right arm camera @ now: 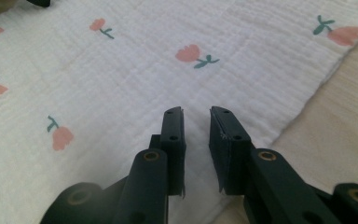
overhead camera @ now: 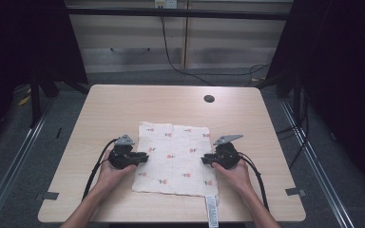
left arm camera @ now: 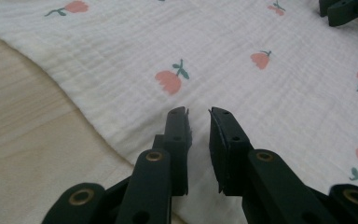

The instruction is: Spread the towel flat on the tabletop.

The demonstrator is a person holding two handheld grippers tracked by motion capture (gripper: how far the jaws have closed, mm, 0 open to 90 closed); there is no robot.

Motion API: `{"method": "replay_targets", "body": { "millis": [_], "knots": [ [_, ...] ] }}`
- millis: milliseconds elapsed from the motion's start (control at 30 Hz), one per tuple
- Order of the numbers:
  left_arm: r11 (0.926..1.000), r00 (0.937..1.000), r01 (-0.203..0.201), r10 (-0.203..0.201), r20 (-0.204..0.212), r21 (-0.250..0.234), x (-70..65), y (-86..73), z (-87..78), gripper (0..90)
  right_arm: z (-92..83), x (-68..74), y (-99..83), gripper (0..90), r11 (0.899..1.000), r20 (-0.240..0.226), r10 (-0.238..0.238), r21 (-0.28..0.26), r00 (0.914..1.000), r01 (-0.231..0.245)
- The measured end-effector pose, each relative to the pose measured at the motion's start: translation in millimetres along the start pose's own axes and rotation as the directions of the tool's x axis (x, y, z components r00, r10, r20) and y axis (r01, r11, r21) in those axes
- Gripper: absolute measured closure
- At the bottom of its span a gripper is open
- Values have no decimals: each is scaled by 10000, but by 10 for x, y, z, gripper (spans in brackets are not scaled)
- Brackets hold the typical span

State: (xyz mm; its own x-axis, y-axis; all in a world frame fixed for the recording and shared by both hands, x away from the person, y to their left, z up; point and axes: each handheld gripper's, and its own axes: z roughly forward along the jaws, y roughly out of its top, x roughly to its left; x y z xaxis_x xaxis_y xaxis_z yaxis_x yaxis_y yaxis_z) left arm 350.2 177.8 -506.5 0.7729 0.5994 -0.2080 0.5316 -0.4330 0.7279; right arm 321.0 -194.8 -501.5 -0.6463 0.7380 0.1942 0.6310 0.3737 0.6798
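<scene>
Cloth (overhead camera: 173, 159), white with small pink flowers, lies flat on my side of the table (overhead camera: 123, 102), its label tab (overhead camera: 211, 205) hanging toward me. My left gripper (overhead camera: 142, 157) and right gripper (overhead camera: 206, 160) sit at its opposite side edges, jaws narrowly parted over the fabric, nothing pinched yet; I judge this mirrored placement prepares a fold. Its slightly longer axis runs from me toward the far edge.

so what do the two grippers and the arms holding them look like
Both are black handheld tools. The left gripper and right gripper each carry a grey three-cornered plate on top and trail a black cable back past the wrist. Up close, the fingers are flat black bars joined by brass-coloured rivets. The forearms are bare, with no sleeves in view.
</scene>
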Motion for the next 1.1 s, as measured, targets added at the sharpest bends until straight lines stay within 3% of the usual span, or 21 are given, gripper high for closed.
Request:
{"method": "replay_targets", "body": {
  "millis": [200,333,433,767,1067,1100],
  "knots": [
    [9999,9999,93,-93,56,60,-60,-14,-7,769,-34,16,-34,752,10000,18,-74,19,10000,74],
    [9994,9996,-252,249,120,240,-170,-38,-26,770,-67,54,-62,747,9998,73,-175,129,9998,174],
    [9994,9991,-254,246,342,245,-189,-65,-44,768,-109,66,-123,747,9999,-84,-156,43,9998,156],
    [9983,9982,-417,399,451,414,-325,-139,-116,757,-230,150,-251,748,9998,-136,-68,159,9999,70],
    [9928,9942,-910,861,640,779,-461,-206,-208,722,-294,273,-318,749,9992,-300,-90,386,9995,102],
    [9947,9949,-724,668,758,734,-455,-220,-221,692,-308,315,-337,748,9991,-282,-39,428,9996,51]
  ]
}}
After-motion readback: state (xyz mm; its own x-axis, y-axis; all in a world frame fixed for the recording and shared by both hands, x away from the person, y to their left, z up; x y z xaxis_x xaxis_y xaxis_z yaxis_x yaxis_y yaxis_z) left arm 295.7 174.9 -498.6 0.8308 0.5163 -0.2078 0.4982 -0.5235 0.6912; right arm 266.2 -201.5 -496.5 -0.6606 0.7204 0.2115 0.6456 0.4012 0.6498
